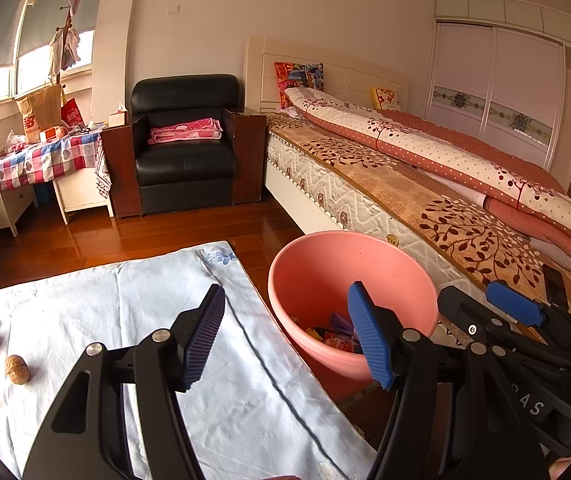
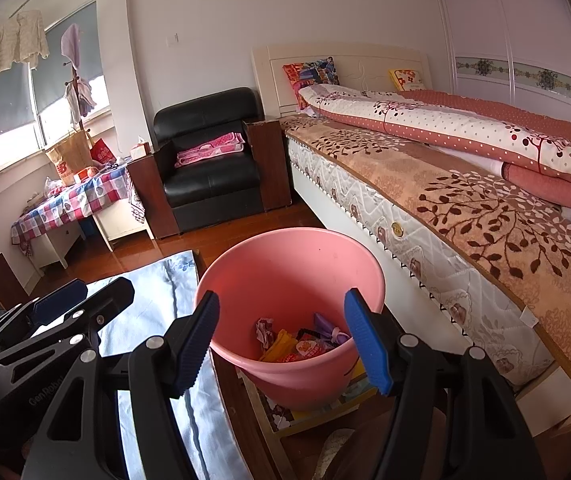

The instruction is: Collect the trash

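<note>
I have both tongs side by side, pointing down and forward into a bedroom. My left gripper (image 1: 289, 330) stands wide with nothing between its blue pads; below it lies a pale blue cloth (image 1: 85, 312) over the work surface, and two walnuts (image 1: 16, 369) sit on that cloth well off to its left. My right gripper (image 2: 283, 338) is also spread wide and empty, hanging just in front of a pink bucket (image 2: 285, 264), whose rim shows between the two fingers. In the bucket's bottom lies the trash (image 2: 301, 346): crumpled wrappers in yellow, red and purple. The bucket stands just right of the cloth's edge, on a low stand I cannot make out well.

Beyond the bucket is reddish wooden floor (image 1: 145, 236). To the right of both tongs runs a bed (image 2: 465, 208) with a leaf-patterned cover and folded quilts. Straight ahead, against the wall, stands a black armchair (image 1: 185, 148) holding a folded pink blanket; left of it is a table under a checked cloth (image 1: 33, 164), by the window.
</note>
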### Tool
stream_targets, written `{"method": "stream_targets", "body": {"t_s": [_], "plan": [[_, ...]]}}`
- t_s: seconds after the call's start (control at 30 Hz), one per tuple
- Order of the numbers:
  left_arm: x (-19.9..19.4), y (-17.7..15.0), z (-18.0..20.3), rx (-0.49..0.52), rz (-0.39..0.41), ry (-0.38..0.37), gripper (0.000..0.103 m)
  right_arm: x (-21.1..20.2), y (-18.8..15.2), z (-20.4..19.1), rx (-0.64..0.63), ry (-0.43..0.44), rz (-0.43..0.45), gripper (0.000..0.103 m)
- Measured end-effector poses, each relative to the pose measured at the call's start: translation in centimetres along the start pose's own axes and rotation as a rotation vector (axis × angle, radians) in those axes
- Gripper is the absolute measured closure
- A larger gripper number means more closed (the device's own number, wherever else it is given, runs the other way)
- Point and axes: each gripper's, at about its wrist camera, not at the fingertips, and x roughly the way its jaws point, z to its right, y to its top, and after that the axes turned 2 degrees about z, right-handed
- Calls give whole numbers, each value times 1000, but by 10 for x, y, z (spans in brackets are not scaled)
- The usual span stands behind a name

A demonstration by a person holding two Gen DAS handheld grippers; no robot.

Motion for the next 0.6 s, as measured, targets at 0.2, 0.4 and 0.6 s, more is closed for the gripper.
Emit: {"method": "stream_targets", "body": {"t_s": [0.2,0.4,0.6], "plan": [[0,0,0,-1,-2,0,39,0,0,-1,0,0,-3,39],[0,0,-2,-3,-7,1,39,1,0,0,-1,0,-5,39],[-1,-1,-2,-4,-8,0,39,1,-1,-1,-1,-1,-6,39]]}}
